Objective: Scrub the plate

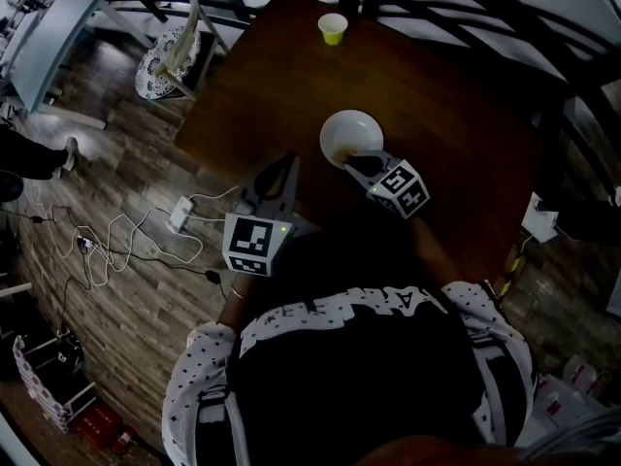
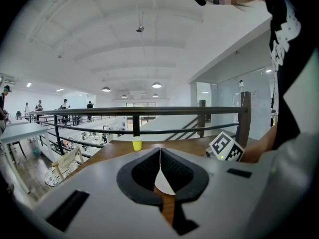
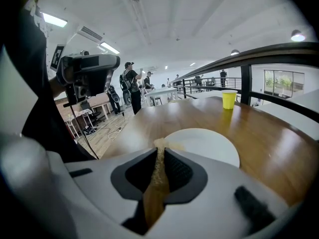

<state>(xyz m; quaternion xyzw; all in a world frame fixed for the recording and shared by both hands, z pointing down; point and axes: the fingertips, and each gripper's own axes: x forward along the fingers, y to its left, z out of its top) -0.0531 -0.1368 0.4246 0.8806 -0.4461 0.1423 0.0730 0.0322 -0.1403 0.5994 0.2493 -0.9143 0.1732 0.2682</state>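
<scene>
In the head view, we see the plate [image 1: 350,136] on the brown surface [image 1: 456,124]. The right claw [image 1: 357,163] is at its 5 o'clock rim and the left claw [image 1: 287,166] is at its 8 o'clock, apart from it.

In the left gripper view, the jaws are pressed together, with nothing between them.

In the right gripper view, the jaws pinch a tan sponge [image 3: 158,168]. Its tip is at the near rim of the plate. A yellow cup [image 3: 229,99] stands at 1 o'clock.
</scene>
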